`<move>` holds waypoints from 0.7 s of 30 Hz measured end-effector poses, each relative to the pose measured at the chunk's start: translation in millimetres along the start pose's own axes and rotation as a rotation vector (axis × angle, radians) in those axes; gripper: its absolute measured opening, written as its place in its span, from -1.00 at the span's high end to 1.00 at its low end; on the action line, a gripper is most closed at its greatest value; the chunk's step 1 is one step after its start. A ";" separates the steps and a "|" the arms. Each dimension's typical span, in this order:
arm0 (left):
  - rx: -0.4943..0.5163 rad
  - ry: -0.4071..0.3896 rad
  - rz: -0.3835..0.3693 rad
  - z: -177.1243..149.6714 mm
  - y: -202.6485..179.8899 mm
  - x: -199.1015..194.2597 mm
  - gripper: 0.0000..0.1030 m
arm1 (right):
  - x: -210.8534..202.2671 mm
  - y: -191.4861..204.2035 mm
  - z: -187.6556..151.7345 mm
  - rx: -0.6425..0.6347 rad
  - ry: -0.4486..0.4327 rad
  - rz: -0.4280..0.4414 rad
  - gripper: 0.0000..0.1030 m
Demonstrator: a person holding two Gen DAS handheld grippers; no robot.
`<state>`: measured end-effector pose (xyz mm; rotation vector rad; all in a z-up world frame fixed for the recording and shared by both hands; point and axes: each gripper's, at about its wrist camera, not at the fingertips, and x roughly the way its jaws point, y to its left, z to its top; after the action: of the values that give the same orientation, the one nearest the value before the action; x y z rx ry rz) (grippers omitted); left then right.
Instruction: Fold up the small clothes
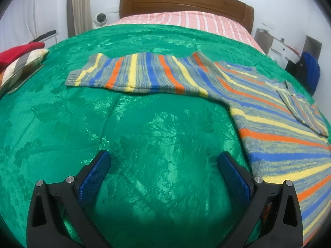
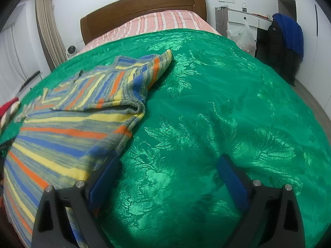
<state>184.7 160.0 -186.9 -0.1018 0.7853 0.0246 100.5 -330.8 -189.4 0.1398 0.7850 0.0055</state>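
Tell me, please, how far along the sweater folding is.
Early stage. Done: the right sleeve is folded across the striped sweater. In hand: nothing; the left hand-held gripper and right hand-held gripper are both open above the green bedspread. Left: the outstretched left sleeve and the body folds.

left tongs (image 1: pixel 164 161): spread wide, empty | right tongs (image 2: pixel 168 166): spread wide, empty
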 end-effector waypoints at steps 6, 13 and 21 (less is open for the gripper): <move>0.008 0.000 0.011 0.8 -2.3 2.4 -0.99 | 1.6 1.4 0.5 -0.005 0.003 -0.002 -0.88; 0.013 0.001 0.020 1.2 -4.5 2.9 -0.99 | 0.6 0.7 0.4 -0.010 0.001 -0.009 -0.88; 0.021 0.010 0.037 1.7 -6.0 5.0 -0.99 | 0.1 0.5 0.9 -0.012 0.002 -0.010 -0.88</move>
<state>189.7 154.1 -188.7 -0.0674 0.7971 0.0505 101.3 -330.4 -188.8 0.1249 0.7879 0.0006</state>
